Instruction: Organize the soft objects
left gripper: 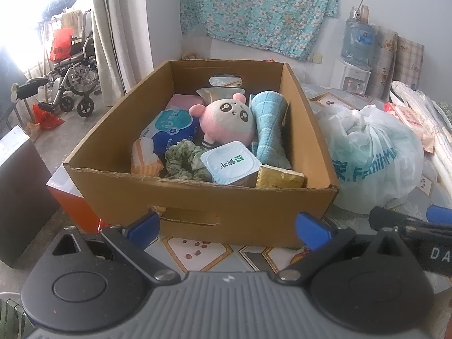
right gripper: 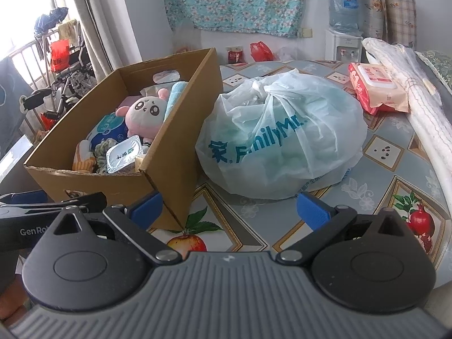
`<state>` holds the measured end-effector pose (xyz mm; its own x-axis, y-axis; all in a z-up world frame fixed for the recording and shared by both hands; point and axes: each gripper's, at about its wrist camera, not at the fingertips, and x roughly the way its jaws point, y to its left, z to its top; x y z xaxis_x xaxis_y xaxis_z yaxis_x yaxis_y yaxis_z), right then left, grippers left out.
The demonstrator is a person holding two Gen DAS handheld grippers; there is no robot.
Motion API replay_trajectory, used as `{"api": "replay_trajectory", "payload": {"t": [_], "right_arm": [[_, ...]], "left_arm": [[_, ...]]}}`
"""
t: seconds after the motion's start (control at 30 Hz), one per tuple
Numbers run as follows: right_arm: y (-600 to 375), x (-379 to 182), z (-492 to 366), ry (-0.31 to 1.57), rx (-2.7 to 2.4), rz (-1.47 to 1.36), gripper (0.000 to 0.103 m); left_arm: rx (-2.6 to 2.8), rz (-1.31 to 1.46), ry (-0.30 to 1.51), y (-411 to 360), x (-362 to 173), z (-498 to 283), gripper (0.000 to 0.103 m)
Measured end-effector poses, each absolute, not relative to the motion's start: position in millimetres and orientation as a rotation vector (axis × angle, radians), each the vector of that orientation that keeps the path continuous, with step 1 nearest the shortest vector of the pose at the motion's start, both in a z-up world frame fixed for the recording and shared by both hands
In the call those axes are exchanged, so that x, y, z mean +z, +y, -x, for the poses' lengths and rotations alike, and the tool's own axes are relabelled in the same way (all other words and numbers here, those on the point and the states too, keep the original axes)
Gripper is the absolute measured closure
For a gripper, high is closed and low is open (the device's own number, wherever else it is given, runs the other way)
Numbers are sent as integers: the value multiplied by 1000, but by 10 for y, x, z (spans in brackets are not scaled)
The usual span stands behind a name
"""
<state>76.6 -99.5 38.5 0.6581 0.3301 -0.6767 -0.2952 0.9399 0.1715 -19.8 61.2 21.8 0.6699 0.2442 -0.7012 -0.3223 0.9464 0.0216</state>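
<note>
My left gripper and right gripper fingers gape empty before the cardboard box; the tied plastic bag sits right of it.

Open brown cardboard box stands on the patterned tabletop, hand-slot cut in each end wall. Inside: pink-and-white round plush toy near centre, face up; light-blue ribbed towel roll just beside it along the right wall; green crinkled scrunchie toward the near wall; orange-and-white striped soft piece at the near left. Tied translucent white plastic bag with blue lettering lies beside the box, touching its right wall.
</note>
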Motion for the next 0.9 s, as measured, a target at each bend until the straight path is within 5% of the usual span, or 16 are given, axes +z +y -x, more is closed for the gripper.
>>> {"api": "replay_trajectory", "payload": {"t": [0.9], "right_arm": [[-940,327,-809,798,366,-49,1]], "left_arm": [[348,93,779,639,196,210,0]]}}
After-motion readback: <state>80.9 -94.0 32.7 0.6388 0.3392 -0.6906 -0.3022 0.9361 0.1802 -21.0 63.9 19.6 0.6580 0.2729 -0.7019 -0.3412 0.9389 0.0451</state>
